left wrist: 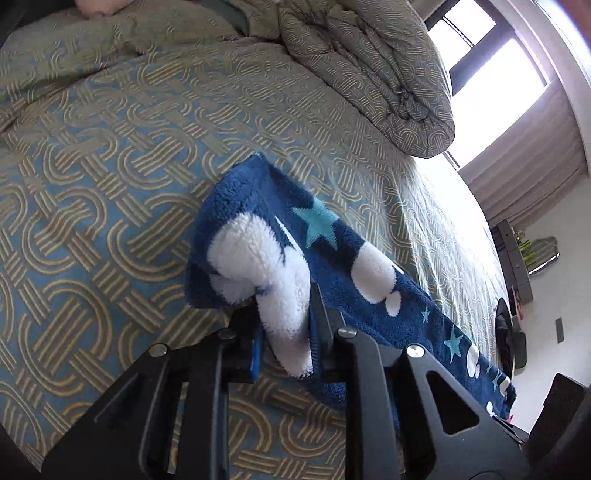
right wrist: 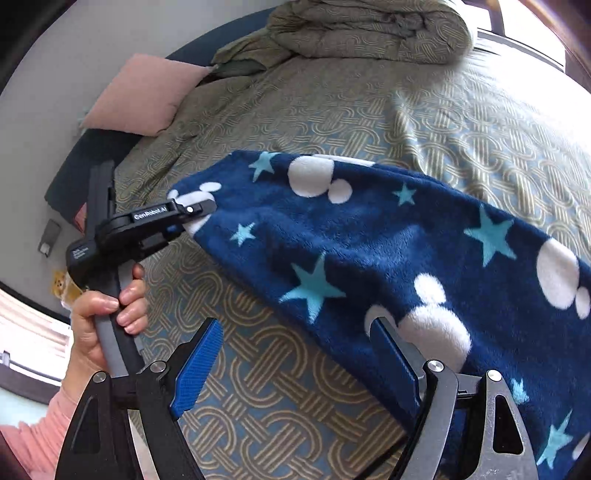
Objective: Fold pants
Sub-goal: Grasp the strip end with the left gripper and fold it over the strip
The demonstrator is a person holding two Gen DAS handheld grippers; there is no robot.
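Note:
Dark blue fleece pants [right wrist: 369,240] with white mouse heads and light blue stars lie stretched across the patterned bed cover [right wrist: 443,129]. My left gripper [left wrist: 286,332] is shut on one end of the pants [left wrist: 332,266], pinching a white fleece patch that bulges out between its fingers. The right wrist view shows that left gripper [right wrist: 188,212] clamped on the pants' far-left end, with a person's hand [right wrist: 99,317] around its handle. My right gripper [right wrist: 295,362] is open just above the bed. Its right finger lies over the pants' near edge, and its left finger is over bare cover.
A bunched duvet [right wrist: 369,33] in the same pattern lies at the head of the bed, next to a pink pillow [right wrist: 144,96]. Bright windows [left wrist: 491,55] and a curtain [left wrist: 535,147] lie beyond the bed's far side. Floor and furniture show at the right.

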